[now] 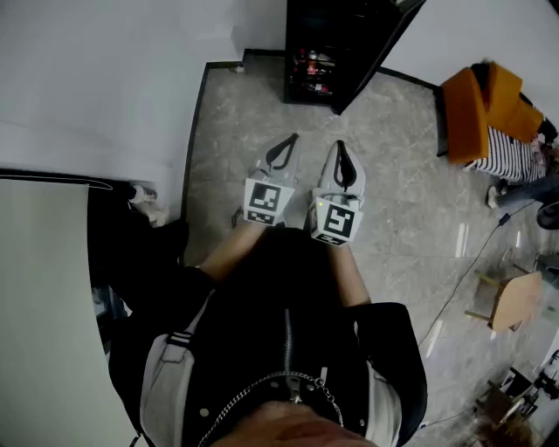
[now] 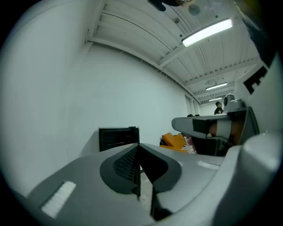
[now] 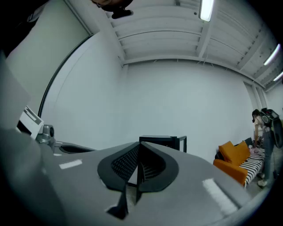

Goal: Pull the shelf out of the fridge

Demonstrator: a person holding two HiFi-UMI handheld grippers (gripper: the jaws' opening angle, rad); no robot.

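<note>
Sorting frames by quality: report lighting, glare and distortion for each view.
Head view: even light, edges bent by the wide lens, pale streaks of glare on the floor, the fridge dark inside. Left gripper view: heavy fisheye, black corners, the strip light blown out. Right gripper view: same fisheye, walls bowed, a ceiling lamp glaring at the top edge.

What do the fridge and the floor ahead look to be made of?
The fridge is a black, fairly matte cabinet, likely painted metal or plastic; too far to say. The floor looks like polished grey veined stone or tile, with bright reflected streaks.
</note>
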